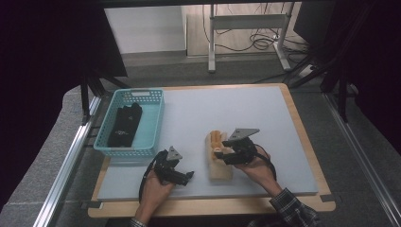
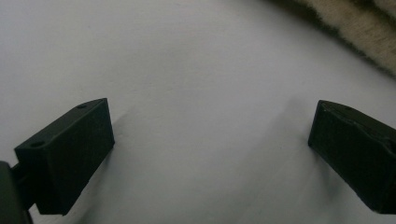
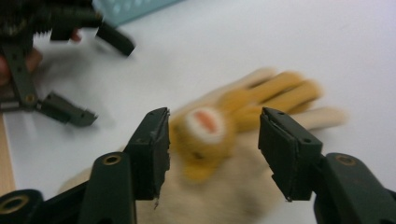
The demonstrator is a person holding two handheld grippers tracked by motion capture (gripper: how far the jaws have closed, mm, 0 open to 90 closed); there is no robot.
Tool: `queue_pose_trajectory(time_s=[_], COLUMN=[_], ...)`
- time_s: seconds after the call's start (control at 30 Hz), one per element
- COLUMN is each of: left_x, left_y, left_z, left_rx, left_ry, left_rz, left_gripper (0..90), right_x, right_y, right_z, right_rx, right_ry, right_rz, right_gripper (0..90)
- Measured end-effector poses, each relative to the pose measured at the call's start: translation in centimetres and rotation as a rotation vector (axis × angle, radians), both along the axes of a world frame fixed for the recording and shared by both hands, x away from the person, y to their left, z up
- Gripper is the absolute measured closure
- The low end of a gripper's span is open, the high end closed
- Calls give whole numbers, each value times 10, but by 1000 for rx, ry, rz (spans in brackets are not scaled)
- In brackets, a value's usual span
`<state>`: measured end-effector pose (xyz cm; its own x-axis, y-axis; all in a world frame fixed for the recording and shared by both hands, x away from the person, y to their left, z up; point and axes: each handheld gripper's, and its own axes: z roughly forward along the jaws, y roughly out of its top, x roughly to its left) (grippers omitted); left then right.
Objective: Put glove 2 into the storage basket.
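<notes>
Glove (image 1: 219, 158): cream, yellow-orange palm side, white-and-orange round patch. Basket (image 1: 154, 124): turquoise, holding black cloth (image 1: 125, 124). Mat (image 1: 246, 113): pale grey. Sleeve (image 1: 293, 210): plaid.

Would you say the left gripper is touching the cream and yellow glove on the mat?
Apart. In the high view the left gripper sits left of the glove with bare mat between; the left gripper view shows its open jaws over bare mat.

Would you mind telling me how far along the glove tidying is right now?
Done: a black glove already lies in the teal basket. In hand: the right gripper stands open over the beige and yellow glove on the table, not gripping it. The left gripper waits open beside it. Left: grasping that glove and moving it, probably to the basket.
</notes>
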<state>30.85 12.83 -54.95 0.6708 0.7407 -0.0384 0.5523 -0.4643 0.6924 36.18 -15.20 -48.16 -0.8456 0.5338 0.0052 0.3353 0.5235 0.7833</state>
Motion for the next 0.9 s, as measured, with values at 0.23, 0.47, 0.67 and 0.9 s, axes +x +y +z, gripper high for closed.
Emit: queue_pose_trajectory(time_s=[0.23, 0.47, 0.67, 0.9], left_x=[0, 0, 0, -8], left_y=[0, 0, 0, 1], left_z=[0, 0, 0, 2], left_rx=[2, 1, 1, -12], left_ry=[1, 2, -1, -28], left_rz=[-2, -1, 0, -16], left_gripper=[4, 4, 5, 32], right_x=[8, 2, -12, -21], right_y=[-34, -55, -53, -39], right_z=[2, -21, -34, -42], right_rx=[-4, -17, -27, -54], right_ry=[3, 60, 87, 84], right_rz=[-83, -92, -38, 16], right_gripper=[529, 770, 866, 885])
